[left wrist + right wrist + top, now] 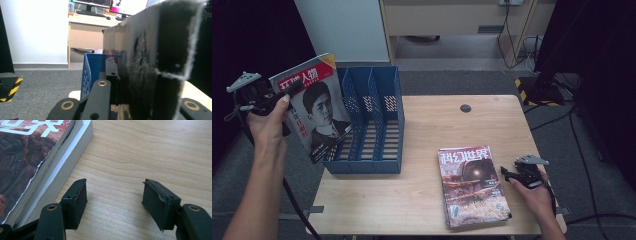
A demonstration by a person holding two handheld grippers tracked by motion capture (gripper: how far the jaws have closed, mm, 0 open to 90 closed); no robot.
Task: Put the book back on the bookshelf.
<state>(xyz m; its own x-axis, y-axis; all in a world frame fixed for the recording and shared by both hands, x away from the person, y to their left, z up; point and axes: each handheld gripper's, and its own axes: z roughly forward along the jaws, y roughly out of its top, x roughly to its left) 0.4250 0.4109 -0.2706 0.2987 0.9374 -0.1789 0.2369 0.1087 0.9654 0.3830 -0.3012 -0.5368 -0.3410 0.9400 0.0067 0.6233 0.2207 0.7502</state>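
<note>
Here, magazine (314, 107) clamped in left tool (287, 92), beside blue rack (372, 125).

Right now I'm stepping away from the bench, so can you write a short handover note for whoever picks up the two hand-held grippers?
Left hand-held gripper: shut on the portrait magazine, held upright in the air just left of the blue file rack.
Right hand-held gripper: open, holding nothing, low over the table beside the magazine stack.
Done: one magazine lifted and brought to the rack.
Left: probably slot it into a rack compartment, then pick up the stack's magazines.
</note>
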